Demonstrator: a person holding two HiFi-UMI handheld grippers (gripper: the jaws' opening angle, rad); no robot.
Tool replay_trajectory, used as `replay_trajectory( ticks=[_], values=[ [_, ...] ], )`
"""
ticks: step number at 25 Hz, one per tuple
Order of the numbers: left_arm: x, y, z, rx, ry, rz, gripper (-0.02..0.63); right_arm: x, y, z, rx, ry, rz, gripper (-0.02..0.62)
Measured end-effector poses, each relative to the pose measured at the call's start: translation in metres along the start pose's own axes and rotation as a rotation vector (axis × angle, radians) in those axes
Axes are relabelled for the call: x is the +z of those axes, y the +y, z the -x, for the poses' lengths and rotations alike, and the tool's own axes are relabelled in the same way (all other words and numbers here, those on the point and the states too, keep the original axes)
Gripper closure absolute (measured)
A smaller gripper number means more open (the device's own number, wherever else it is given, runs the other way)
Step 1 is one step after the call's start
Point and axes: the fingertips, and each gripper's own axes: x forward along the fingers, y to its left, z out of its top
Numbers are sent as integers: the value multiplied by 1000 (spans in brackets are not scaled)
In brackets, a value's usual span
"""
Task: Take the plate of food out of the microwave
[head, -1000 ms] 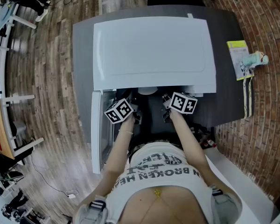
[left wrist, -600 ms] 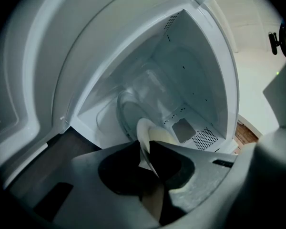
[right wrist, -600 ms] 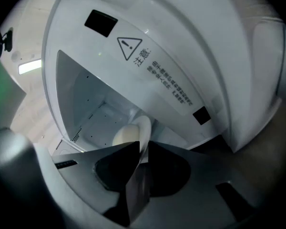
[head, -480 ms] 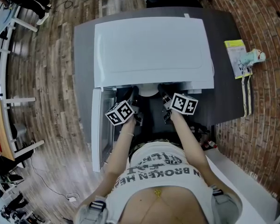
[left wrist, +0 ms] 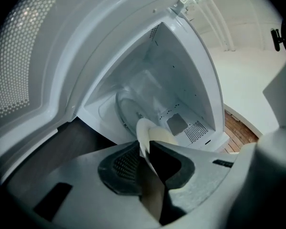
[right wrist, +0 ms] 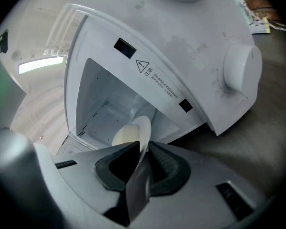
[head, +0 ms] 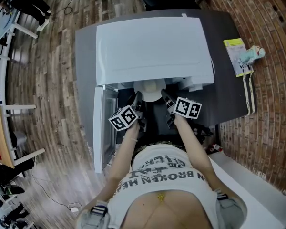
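Note:
The white plate sits half out of the mouth of the white microwave on a dark grey table. My left gripper is shut on the plate's left rim, and my right gripper is shut on its right rim. In the left gripper view the plate rim is pinched between the pads of the left gripper, with pale yellow food behind it. The right gripper view shows the plate edge clamped in the right gripper and the food beside it.
The microwave door hangs open to the left beside my left arm. Inside the cavity lies a glass turntable. The control knob juts out at the right front. A yellow booklet and a small toy lie on the table's right side.
Both grippers have drawn back toward the person with the plate between them. More of the plate now shows beyond the microwave's front edge.

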Motion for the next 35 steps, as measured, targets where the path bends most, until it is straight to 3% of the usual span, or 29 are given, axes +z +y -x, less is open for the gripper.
replay_trajectory(
  ticks=[11, 22, 35],
  values=[
    [-9, -2, 24, -33, 40, -59, 541, -25, 11, 21, -65, -69, -1, 538],
    [-12, -5, 35, -92, 79, -108, 541, -42, 15, 36, -107, -199, -80, 540],
    [-26, -21, 35, -66, 55, -117, 541, -37, 4, 50, -61, -147, -67, 540]
  ],
)
